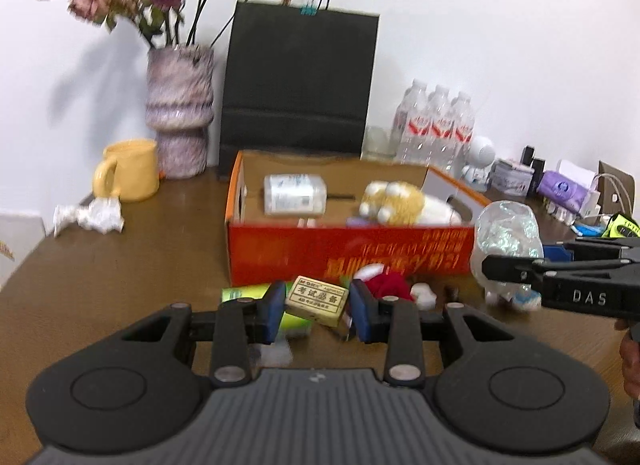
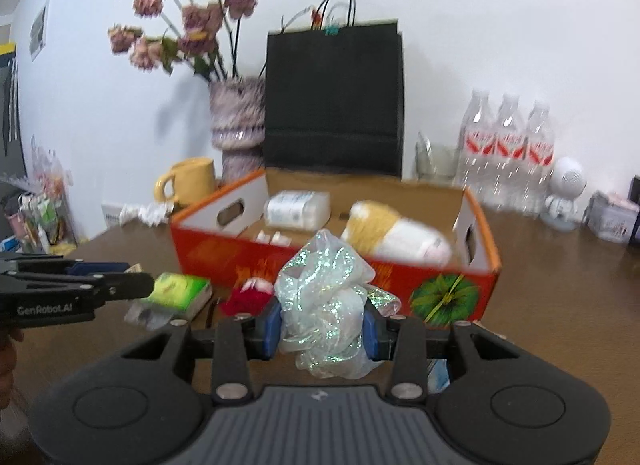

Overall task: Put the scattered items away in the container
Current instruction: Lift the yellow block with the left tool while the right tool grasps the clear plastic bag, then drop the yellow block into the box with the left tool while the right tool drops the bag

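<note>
My left gripper [image 1: 318, 315] is shut on a tan eraser box [image 1: 318, 300], held just above the table in front of the orange cardboard box [image 1: 280, 257]. Behind its fingers lie a green packet [image 1: 248, 292] and a red soft item [image 1: 390, 285]. My right gripper [image 2: 322, 331] is shut on a crumpled iridescent plastic bag [image 2: 328, 285], lifted near the orange box's [image 2: 448, 285] front wall. Inside the box lie a white bottle [image 2: 298, 207] and a yellow-white plush toy [image 2: 394, 233]. Each gripper shows in the other's view: the right gripper [image 1: 516, 263] and the left gripper [image 2: 132, 275].
Behind the box stand a black paper bag [image 1: 298, 85], a vase of dried flowers [image 1: 180, 113], a yellow mug [image 1: 128, 169] and water bottles [image 1: 438, 125]. Crumpled paper [image 1: 90, 217] lies at the left. Small clutter [image 1: 560, 185] lines the right rear of the brown table [image 1: 120, 285].
</note>
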Tool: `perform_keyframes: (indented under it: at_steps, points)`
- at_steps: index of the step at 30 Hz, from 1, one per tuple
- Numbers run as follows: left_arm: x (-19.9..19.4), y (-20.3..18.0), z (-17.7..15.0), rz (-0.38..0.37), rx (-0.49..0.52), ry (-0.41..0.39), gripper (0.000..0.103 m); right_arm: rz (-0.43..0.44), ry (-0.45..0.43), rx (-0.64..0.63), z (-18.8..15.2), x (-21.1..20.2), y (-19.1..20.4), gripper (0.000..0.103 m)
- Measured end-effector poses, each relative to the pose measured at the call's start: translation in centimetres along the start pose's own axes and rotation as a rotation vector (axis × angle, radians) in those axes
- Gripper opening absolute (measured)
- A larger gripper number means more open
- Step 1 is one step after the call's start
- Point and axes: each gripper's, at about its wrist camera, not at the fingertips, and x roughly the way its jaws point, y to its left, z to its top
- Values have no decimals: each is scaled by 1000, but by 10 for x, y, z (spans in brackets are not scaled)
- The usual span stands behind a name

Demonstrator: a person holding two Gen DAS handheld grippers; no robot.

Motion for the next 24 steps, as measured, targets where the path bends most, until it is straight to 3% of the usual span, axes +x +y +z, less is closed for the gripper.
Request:
perform_keyframes:
  at_steps: [5, 9, 13, 19, 24]
  points:
    - [9, -8, 53, 12, 43, -129, 35, -8, -101, 17, 42, 2, -17, 38]
    - [37, -12, 78, 12, 30, -174, 35, 43, -116, 48, 69, 28, -22, 38]
    - [79, -6, 83, 25, 13, -151, 35, 89, -61, 68, 78, 75, -19, 38]
    - [124, 12, 73, 65, 22, -53, 35, 115, 56, 29, 65, 132, -10, 38]
    - [137, 21, 63, 75, 5, 8, 35, 104, 88, 28, 58, 143, -11, 38]
